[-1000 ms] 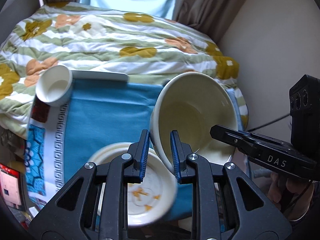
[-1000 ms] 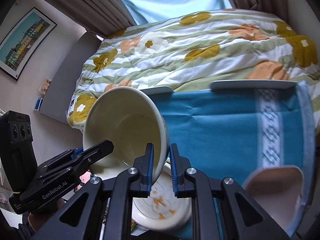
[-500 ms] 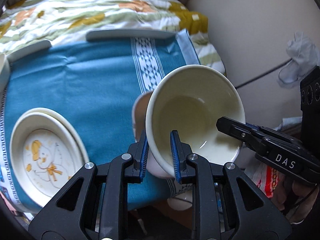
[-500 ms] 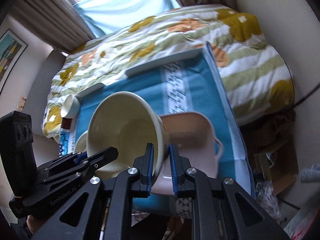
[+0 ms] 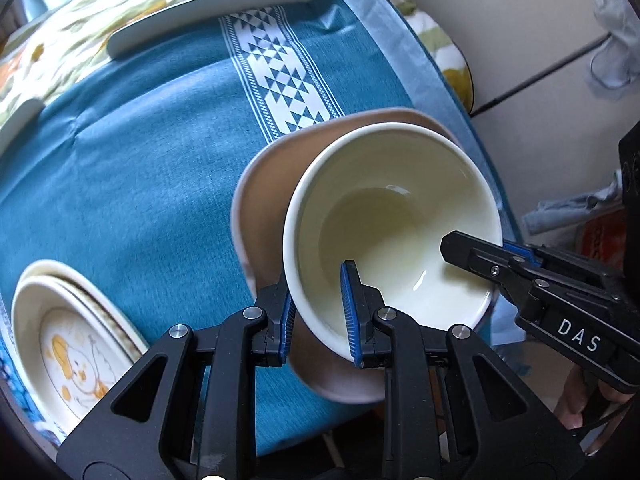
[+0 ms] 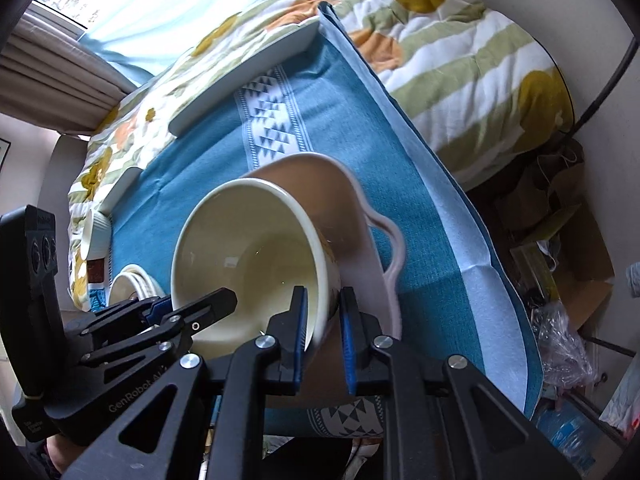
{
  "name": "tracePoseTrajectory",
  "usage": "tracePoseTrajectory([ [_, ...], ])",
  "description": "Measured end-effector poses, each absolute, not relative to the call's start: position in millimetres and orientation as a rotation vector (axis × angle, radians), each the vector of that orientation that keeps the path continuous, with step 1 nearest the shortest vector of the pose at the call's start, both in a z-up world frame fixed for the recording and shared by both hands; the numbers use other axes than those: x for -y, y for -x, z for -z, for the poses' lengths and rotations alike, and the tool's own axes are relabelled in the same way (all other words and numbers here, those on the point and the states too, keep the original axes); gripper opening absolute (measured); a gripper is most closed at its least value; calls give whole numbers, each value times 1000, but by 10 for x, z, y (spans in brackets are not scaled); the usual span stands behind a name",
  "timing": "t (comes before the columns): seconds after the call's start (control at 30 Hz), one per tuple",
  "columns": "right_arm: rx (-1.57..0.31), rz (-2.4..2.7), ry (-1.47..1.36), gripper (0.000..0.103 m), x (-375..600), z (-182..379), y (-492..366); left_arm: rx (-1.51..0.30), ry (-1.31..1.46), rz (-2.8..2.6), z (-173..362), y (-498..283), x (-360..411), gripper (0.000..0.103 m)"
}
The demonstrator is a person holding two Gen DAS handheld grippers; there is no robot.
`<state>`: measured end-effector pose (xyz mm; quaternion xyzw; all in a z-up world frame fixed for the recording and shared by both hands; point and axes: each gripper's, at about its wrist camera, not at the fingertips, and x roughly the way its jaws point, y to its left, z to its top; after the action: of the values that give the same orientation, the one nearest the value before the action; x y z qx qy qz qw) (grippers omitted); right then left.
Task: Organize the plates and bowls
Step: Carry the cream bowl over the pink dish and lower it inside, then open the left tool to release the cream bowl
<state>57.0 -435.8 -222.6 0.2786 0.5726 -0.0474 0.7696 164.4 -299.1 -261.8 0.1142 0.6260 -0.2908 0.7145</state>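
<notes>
The cream bowl [image 5: 394,236], its rim pinched at about 6 o'clock by the left gripper [image 5: 318,312] and at 4 o'clock by the right gripper [image 6: 323,340], hangs tilted over the pink dish [image 5: 264,200] and could slip from those thin rim grips and chip it.

The bowl [image 5: 396,216] hangs tilted over the handled dish [image 5: 264,200], which lies on the tablecloth [image 5: 140,152] near its right edge. The left gripper [image 5: 318,312] clamps the bowl's rim on one side and the right gripper [image 6: 323,336] clamps the opposite side. Left of the dish sits a stack of plates [image 5: 68,340]. Behind the cloth lies the quilt [image 6: 460,52]. At the far left corner a small cup [image 6: 94,236] lies, perhaps on its side.
</notes>
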Motion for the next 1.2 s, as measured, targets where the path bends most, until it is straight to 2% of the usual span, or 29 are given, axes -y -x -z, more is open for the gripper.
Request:
tracePoseTrajectory([
  [0.37, -1284, 120, -589, 15, 4318, 2381, -612, -1356, -394, 621, 2683, -1681, 3157, 19],
  [1.2, -1353, 100, -547, 16, 4272, 2338, -612, -1363, -392, 584, 2677, -1677, 3197, 19],
])
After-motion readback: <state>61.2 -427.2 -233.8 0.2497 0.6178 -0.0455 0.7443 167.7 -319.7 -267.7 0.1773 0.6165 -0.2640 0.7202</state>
